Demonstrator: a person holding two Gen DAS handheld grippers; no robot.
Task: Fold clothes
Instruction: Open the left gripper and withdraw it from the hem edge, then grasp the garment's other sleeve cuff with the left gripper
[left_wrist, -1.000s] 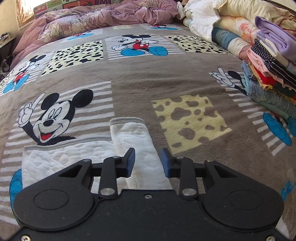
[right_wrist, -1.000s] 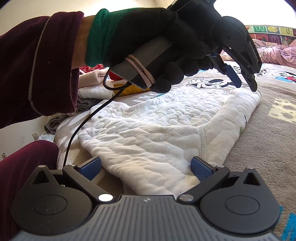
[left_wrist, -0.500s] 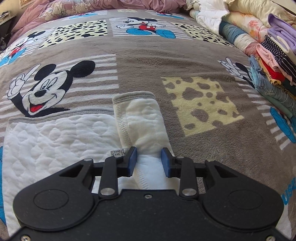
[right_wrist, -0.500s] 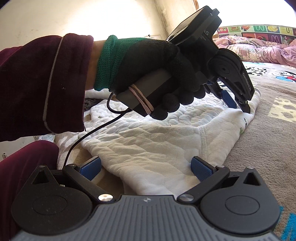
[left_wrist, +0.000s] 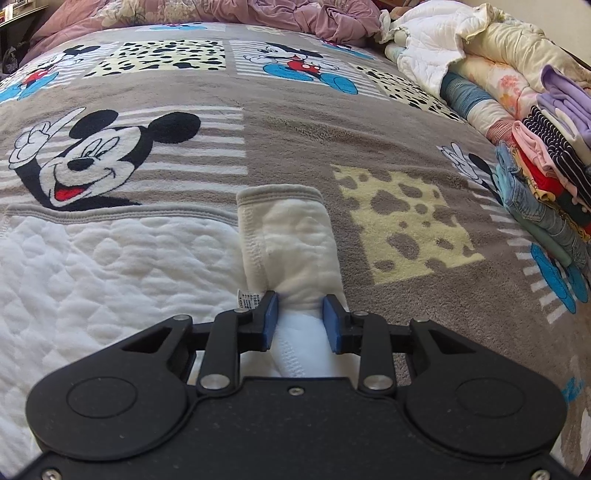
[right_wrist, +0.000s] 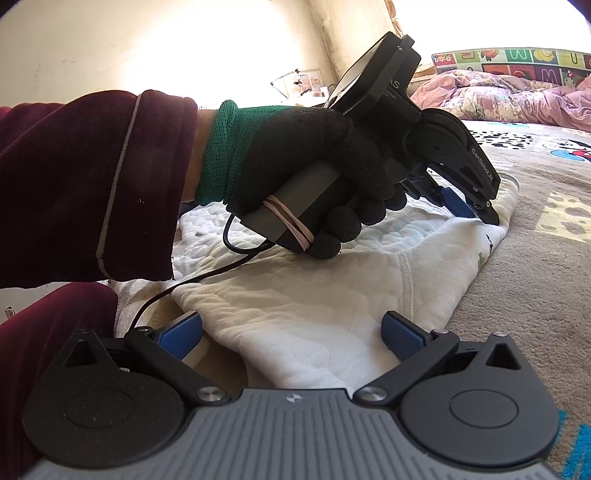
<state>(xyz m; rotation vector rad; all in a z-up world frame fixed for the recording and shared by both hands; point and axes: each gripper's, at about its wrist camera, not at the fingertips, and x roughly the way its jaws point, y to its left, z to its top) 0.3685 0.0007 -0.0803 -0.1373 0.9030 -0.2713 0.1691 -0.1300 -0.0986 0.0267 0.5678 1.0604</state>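
A grey cartoon-mouse blanket (left_wrist: 295, 122) covers the bed beneath both claws. A stack of folded clothes (left_wrist: 546, 173) sits well off to the right of the left claw. The white quilted garment (left_wrist: 110, 273) lies flat on the blanket, spreading to the left of the left claw, with its folded-in sleeve (left_wrist: 288, 236) running straight ahead of the tips. The left claw (left_wrist: 299, 314) is clenched on the sleeve near its shoulder end, held by a gloved hand (right_wrist: 314, 184). The right claw (right_wrist: 291, 332) is released, its blue pads (right_wrist: 400, 334) spread wide either side of the garment's near edge.
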